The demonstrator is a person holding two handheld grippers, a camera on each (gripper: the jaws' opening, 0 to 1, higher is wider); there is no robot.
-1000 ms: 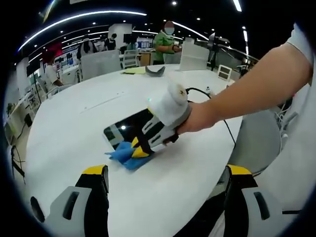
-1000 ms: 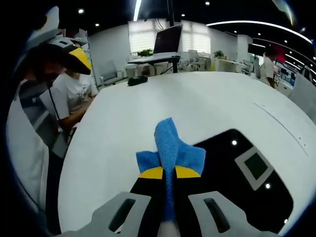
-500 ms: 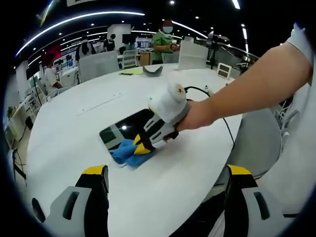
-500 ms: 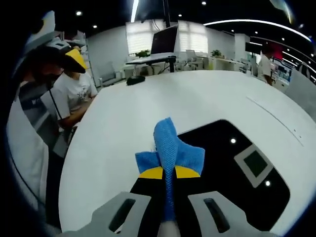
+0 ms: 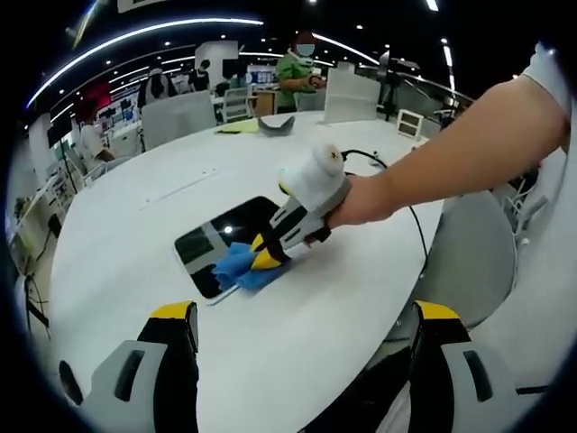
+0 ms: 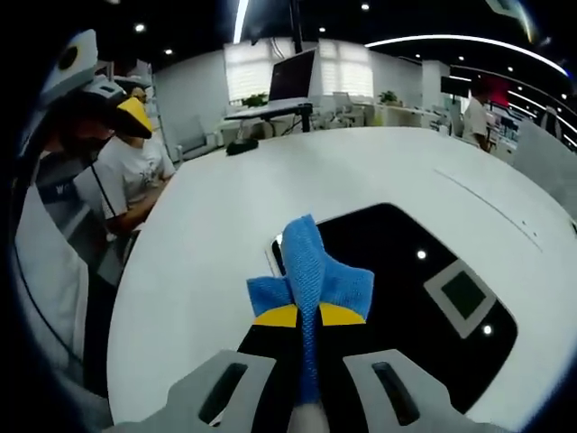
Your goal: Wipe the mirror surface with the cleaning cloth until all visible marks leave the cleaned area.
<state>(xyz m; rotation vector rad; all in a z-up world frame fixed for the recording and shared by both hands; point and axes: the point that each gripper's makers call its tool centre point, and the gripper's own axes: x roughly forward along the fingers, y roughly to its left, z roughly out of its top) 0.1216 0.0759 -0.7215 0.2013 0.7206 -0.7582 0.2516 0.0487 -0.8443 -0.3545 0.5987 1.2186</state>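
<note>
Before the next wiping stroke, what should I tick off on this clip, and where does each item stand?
1. Right tongs clamped on the blue cloth: ok.
2. Cloth touching the mirror: ok, it lies over the mirror's near corner.
3. Mirror flat on the white table, whole outline visible: ok.
4. Marks remaining on the glass: cannot tell; only ceiling light reflections are visible.
5. Left tongs open, holding nothing, away from the mirror: ok.
6. Black cable beyond the hand, clear of the mirror: ok.

White round table (image 5: pixel 126 225), black cable (image 5: pixel 416 236) right, grey chair (image 5: pixel 183 115) upper left, monitor (image 6: pixel 295 76) upper centre.
</note>
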